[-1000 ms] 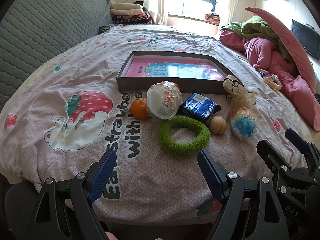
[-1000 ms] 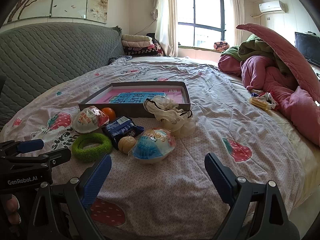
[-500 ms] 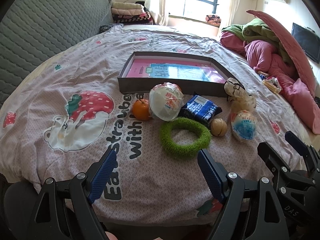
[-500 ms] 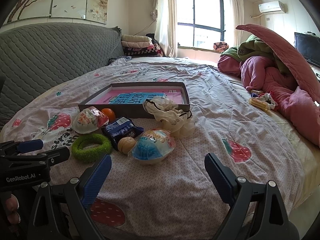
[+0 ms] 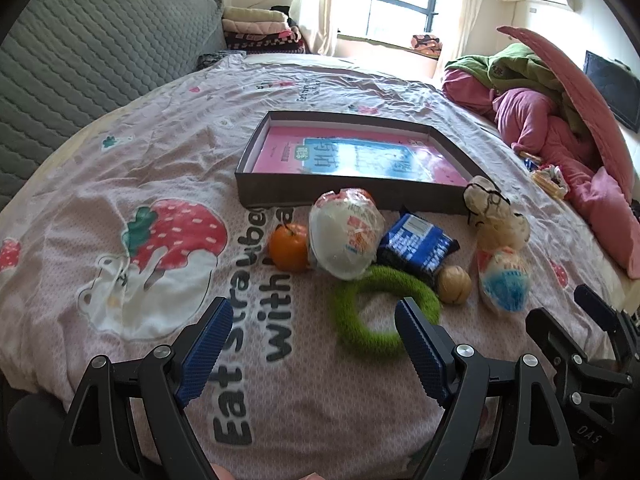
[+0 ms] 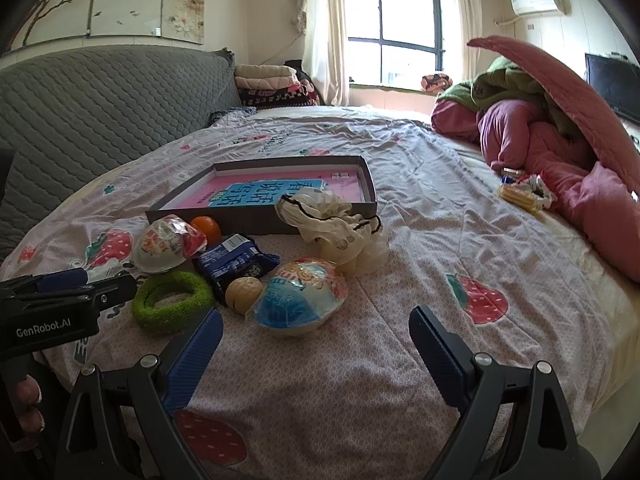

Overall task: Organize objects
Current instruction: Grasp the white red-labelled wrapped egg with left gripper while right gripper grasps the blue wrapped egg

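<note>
Left gripper (image 5: 314, 338) hanging wide open, empty, right fingertip (image 5: 418, 344) overlapping fuzzy green ring (image 5: 384, 312) sitting on strawberry bedsheet (image 5: 160, 168), just short of gray box tray (image 5: 352, 196). Right gripper (image 6: 316, 338) also gaping, holding nothing. Ring probably soft, light, squishy, so pinching across one side of loop looking easiest.

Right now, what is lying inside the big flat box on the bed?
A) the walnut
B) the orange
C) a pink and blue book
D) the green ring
C: only the pink and blue book lies inside the box; the orange, the green ring and the walnut all sit on the bedsheet in front of it.
</note>
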{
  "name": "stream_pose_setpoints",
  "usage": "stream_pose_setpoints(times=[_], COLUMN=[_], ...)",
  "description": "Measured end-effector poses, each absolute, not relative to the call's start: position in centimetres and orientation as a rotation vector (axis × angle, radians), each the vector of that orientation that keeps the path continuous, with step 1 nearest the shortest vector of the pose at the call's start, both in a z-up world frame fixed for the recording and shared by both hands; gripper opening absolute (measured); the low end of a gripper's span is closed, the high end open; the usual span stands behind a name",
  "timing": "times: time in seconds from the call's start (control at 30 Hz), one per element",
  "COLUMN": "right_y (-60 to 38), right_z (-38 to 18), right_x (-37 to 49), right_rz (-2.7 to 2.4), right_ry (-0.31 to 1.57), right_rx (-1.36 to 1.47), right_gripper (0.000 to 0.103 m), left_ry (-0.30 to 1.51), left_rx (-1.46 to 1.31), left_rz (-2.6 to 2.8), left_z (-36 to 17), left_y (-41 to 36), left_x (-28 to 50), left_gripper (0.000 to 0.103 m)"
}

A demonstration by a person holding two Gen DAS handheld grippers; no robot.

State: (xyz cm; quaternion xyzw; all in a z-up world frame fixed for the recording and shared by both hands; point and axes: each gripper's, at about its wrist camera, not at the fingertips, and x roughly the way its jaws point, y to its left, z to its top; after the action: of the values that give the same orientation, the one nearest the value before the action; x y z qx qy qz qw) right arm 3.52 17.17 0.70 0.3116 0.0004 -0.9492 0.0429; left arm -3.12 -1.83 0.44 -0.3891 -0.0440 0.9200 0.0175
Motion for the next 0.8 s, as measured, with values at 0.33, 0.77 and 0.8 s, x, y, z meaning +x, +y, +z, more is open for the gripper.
stream_pose_setpoints(times=[0.33,0.77,0.8], right_y=[17.9,17.5,17.5], right_z=[-0.2,-1.2,-1.3], right_x=[0.9,-1.7,-1.9], right_rz=[-2.88,-2.846,-2.842], right_ry=[-0.147,-0.25,-0.26], right_rx=[1.065,1.184,1.196], right_gripper=[0.094,0.094,0.094], left_ry=[-0.113,-0.084,-0.083], left_rx=[-1.197,-1.213,-1.213], left_rz=[2.84,2.798,2.793], left_z=[0.4,-0.5,-0.5], left_y=[-1.7,-1.5,-1.5], left_x=[-6.6,-10.1,-10.2], left_gripper=[0.084,0.084,0.084])
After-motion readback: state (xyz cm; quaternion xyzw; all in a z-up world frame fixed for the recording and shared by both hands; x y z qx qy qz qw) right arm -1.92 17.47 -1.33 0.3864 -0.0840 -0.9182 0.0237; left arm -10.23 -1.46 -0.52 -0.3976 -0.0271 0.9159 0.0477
